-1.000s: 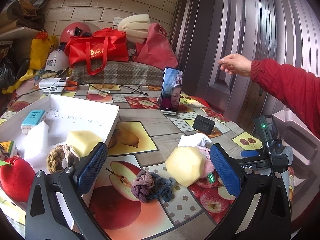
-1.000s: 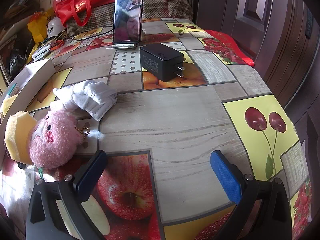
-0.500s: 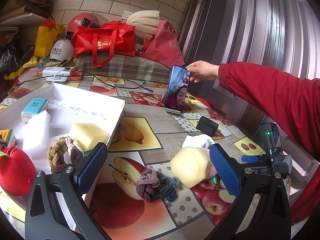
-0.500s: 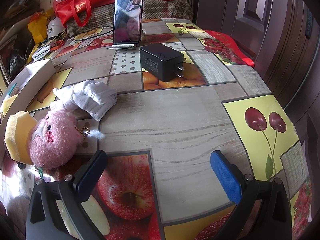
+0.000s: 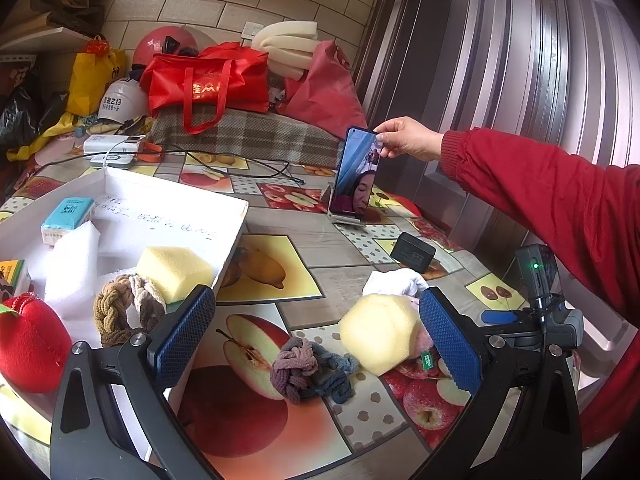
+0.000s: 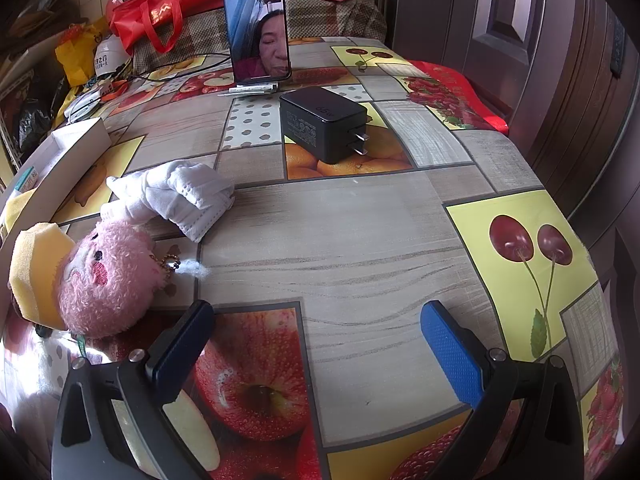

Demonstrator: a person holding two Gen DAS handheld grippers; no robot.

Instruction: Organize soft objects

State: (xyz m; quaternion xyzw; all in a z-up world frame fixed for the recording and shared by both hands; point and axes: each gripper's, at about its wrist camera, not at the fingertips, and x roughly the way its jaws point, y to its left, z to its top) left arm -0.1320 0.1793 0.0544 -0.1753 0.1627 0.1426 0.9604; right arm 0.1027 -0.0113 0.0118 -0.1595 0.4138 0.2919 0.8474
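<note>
Your fruit-patterned bench (image 5: 304,240) carries the whole spread, with a white box (image 5: 160,208) standing at its left. Inside the box lie a red plush apple (image 5: 32,344), a yellow sponge block (image 5: 174,266) and a brown braided scrunchie (image 5: 124,308), near a sheet of white foam (image 5: 72,260) and a teal tissue pack (image 5: 68,214).

Your left claw (image 5: 316,336) hangs released above the bench, nothing between its blue pads, with the pale sponge (image 5: 378,332) and the purple-and-blue scrunchie (image 5: 310,370) lying on the bench between the spread fingers. The sponge leans against a pink plush toy (image 6: 106,276), and a crumpled white glove (image 6: 176,192) lies just beyond it.

Your right claw (image 6: 316,338) is likewise released and empty, over bare bench to the right of the plush toy.

At the far side, your bare hand (image 5: 408,138) in a red sleeve touches the top edge of an upright phone (image 6: 258,24), while a black charger (image 6: 324,122) lies just in front of it.
</note>
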